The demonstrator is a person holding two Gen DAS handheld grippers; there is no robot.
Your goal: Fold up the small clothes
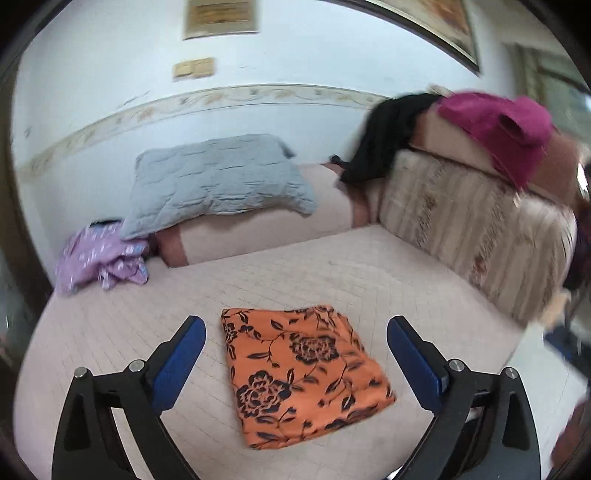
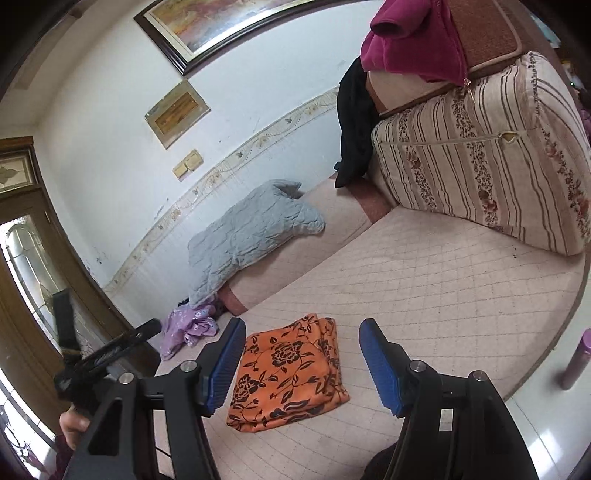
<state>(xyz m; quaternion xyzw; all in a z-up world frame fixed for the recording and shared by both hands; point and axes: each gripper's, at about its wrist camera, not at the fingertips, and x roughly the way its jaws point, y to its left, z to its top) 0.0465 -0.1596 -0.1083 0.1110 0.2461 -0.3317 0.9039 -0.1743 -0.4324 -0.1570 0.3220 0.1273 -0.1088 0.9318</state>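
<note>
A home living room is showing: a quilted sofa (image 2: pixel 443 280) with cushions (image 2: pixel 480 166), framed pictures (image 2: pixel 207 26) hanging on the wall.

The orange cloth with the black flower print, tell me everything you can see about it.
The orange cloth with the black flower print is a soft, thin-looking fabric with dark roses, leaves and vines. It is folded into a compact, roughly rectangular bundle, with several layers stacked along one edge. It lies flat on the pale pink quilted mattress, near its front edge. Nothing else touches it: both grippers hang above it with jaws open and empty, and the crumpled lilac garment lies apart, further back.
</note>
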